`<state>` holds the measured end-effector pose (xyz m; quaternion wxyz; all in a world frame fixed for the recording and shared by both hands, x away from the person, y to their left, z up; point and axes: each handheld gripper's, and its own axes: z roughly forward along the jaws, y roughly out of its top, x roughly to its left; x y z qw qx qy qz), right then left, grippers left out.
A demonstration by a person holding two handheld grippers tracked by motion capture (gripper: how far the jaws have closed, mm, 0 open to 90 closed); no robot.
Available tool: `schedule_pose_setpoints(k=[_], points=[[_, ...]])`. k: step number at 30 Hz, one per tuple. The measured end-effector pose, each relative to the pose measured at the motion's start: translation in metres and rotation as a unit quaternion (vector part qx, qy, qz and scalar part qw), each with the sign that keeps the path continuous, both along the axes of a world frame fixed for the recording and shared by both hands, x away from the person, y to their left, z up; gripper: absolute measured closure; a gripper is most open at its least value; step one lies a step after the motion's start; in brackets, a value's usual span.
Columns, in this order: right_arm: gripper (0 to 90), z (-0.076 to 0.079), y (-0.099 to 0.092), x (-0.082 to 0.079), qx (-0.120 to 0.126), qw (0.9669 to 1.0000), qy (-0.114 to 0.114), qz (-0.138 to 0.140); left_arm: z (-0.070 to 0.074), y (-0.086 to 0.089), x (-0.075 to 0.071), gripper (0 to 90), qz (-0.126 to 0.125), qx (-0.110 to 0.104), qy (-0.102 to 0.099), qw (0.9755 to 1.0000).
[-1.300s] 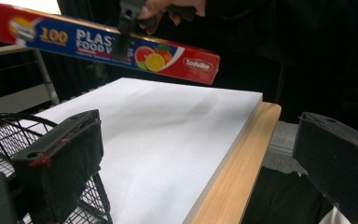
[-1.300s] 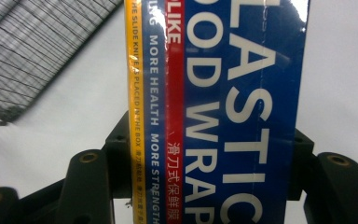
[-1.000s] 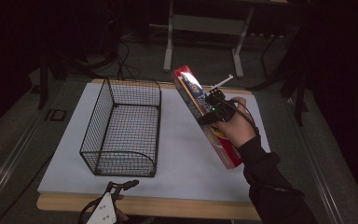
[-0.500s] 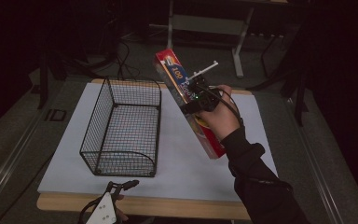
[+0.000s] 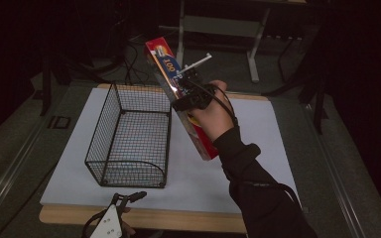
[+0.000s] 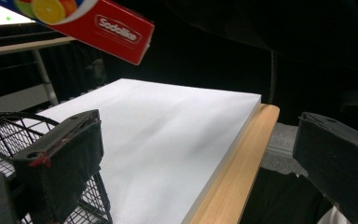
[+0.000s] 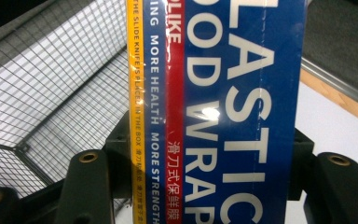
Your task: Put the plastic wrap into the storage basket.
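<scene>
A long plastic-wrap box (image 5: 204, 143), red, blue and yellow, hangs tilted in the air with its top end (image 5: 159, 51) leaning away to the left. My right gripper (image 5: 188, 93) is shut on its middle, just right of the black wire basket (image 5: 101, 134). In the right gripper view the box (image 7: 233, 112) sits between both jaws of the right gripper (image 7: 209, 163), and the basket (image 7: 51, 93) lies below to the left. My left gripper (image 5: 128, 199) rests at the table's front edge, open with nothing in it (image 6: 200, 154); the box's red end (image 6: 107, 28) floats above it.
A white mat (image 5: 258, 134) covers the wooden table (image 5: 178, 219). The basket's near corner (image 6: 9, 135) stands right by my left jaw. Desk legs and cables (image 5: 218, 29) stand on the dark floor behind the table.
My right gripper has carried the box up and to the left, from over the mat's right side to beside the basket's right wall. The left gripper has stayed put.
</scene>
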<state>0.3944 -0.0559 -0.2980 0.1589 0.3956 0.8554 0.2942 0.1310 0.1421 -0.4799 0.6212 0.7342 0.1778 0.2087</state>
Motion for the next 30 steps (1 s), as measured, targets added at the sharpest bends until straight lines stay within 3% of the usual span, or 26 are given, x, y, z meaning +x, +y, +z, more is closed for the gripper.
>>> schedule_pose_setpoints(k=[15, 22, 30], points=[[40.0, 0.015, 0.057, -0.002, 0.028, 0.9993, -0.023, 0.012, 0.000, 0.000, -0.001, 2.2, -0.005, -0.001, 0.001, 1.0000], [40.0, 0.006, 0.090, -0.001, 0.050, 0.9982, -0.028, 0.019, 0.000, -0.001, -0.001, 2.2, -0.007, -0.001, 0.001, 1.0000], [40.0, -0.014, 0.114, 0.003, 0.075, 0.9970, -0.019, 0.006, 0.000, -0.001, -0.002, 2.2, -0.010, -0.004, 0.002, 0.9999]])
